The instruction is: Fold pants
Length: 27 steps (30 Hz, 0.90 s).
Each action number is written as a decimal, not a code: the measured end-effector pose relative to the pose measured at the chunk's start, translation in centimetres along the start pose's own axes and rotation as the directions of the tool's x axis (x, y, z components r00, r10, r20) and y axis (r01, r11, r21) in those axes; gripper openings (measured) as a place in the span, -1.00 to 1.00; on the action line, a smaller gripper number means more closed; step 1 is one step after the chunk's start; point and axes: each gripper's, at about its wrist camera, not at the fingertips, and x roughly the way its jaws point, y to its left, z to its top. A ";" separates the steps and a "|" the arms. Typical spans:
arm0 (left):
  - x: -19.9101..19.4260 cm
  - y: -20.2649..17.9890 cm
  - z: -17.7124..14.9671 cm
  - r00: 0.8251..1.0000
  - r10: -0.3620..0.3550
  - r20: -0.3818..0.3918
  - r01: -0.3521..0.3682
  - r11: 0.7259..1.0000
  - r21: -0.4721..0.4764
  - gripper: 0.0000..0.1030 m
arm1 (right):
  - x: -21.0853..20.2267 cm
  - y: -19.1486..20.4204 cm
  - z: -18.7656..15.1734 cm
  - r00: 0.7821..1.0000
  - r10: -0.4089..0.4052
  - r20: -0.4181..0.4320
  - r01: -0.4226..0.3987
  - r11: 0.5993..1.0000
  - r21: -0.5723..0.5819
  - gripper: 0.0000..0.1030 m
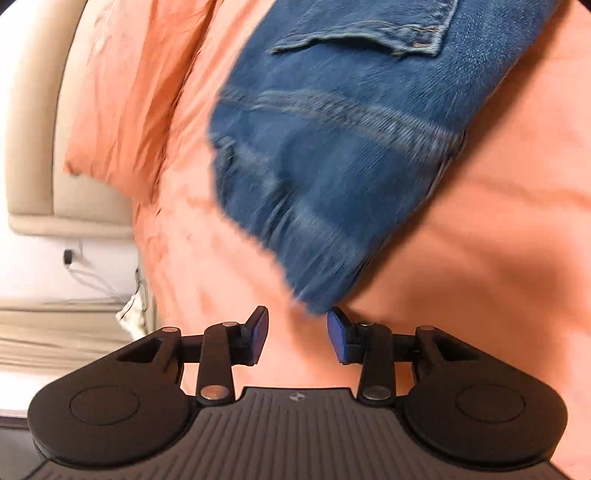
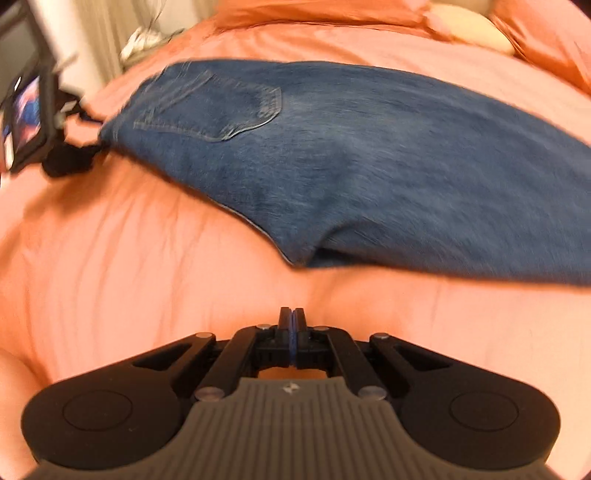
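Observation:
Blue jeans lie folded lengthwise on an orange bedspread, back pocket up. In the left wrist view my left gripper is open; a waist corner of the jeans ends just ahead of its right pad, with nothing between the pads. In the right wrist view the jeans stretch across the bed from left to right. My right gripper hovers over bare bedspread below the crotch fold, shut on nothing. The left gripper shows at the jeans' waist end on the left.
An orange pillow leans against a beige headboard at the left. More orange pillows and a cream one lie beyond the jeans. Cables and a wall socket are beside the bed.

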 end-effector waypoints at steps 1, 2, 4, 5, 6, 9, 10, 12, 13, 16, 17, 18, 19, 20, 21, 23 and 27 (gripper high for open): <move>-0.5 0.4 -0.3 1.000 0.000 -0.003 0.000 1.000 -0.007 -0.13 | -0.9 -0.4 -0.5 1.000 0.003 0.008 -0.003 1.000 0.016 -1.00; -1.0 0.8 -0.7 1.000 -0.002 -0.005 0.002 1.000 -0.014 -0.13 | -1.8 -1.1 -0.7 1.000 0.003 0.016 -0.004 0.999 0.033 -1.00; -3.1 2.5 -1.3 1.000 -0.024 -0.008 0.024 0.997 -0.071 -0.13 | -3.8 -2.4 -1.1 0.999 -0.009 0.033 0.007 0.998 0.066 -1.00; -4.2 3.1 -1.5 0.999 -0.039 -0.007 0.038 0.994 -0.103 -0.13 | -4.9 -3.3 -1.4 0.999 -0.024 0.042 0.020 0.997 0.080 -1.00; -6.0 4.6 -1.4 0.997 -0.071 0.007 0.071 0.983 -0.170 -0.13 | -5.7 -4.1 -1.4 0.998 -0.043 0.052 0.038 0.995 0.090 -1.00; -8.7 5.5 -0.6 0.993 -0.114 0.044 0.121 0.960 -0.254 -0.13 | -8.7 -7.1 -2.0 0.991 -0.110 0.076 0.101 0.989 0.111 -0.91; -10.3 5.8 0.8 0.987 -0.141 0.072 0.156 0.943 -0.293 -0.13 | -9.8 -8.2 -2.2 0.987 -0.135 0.083 0.125 0.985 0.119 -0.89; -12.3 6.1 3.2 0.975 -0.183 0.127 0.216 0.915 -0.340 -0.13 | -12.0 -10.9 -2.6 0.979 -0.178 0.095 0.164 0.976 0.142 -0.89; -12.6 5.4 3.5 0.974 -0.186 0.129 0.220 0.914 -0.342 -0.13 | -13.0 -12.2 -2.7 0.974 -0.200 0.102 0.183 0.971 0.156 -0.89; -15.6 5.5 6.7 0.955 -0.236 0.181 0.290 0.878 -0.381 -0.13 | -16.3 -16.9 -3.4 0.959 -0.260 0.116 0.230 0.947 0.223 -0.88; -16.4 5.5 7.9 0.950 -0.246 0.194 0.304 0.871 -0.385 -0.13 | -17.2 -18.7 -3.6 0.955 -0.273 0.116 0.237 0.937 0.256 -0.88; -17.6 4.8 9.0 0.945 -0.254 0.205 0.317 0.865 -0.389 -0.13 | -18.2 -20.5 -3.8 0.952 -0.284 0.113 0.242 0.926 0.289 -0.87; -18.0 4.4 9.2 0.944 -0.257 0.208 0.321 0.863 -0.391 -0.13 | -19.1 -22.4 -4.1 0.949 -0.295 0.107 0.247 0.913 0.324 -0.87; -18.9 3.8 10.2 0.940 -0.266 0.215 0.333 0.856 -0.396 -0.13 | -19.8 -24.4 -4.3 0.947 -0.306 0.100 0.252 0.898 0.361 -0.86; -19.2 3.4 10.4 0.938 -0.271 0.217 0.339 0.851 -0.401 -0.13 | -20.5 -26.3 -4.5 0.945 -0.313 0.090 0.254 0.882 0.397 -0.84; -18.8 2.4 13.9 0.930 -0.290 0.227 0.361 0.837 -0.411 -0.13 | -21.7 -30.1 -4.6 0.940 -0.331 0.077 0.259 0.845 0.468 -0.76; -17.0 1.0 17.5 0.926 -0.301 0.229 0.373 0.829 -0.417 -0.13 | -23.1 -36.9 -4.3 0.930 -0.362 0.064 0.264 0.778 0.570 -0.48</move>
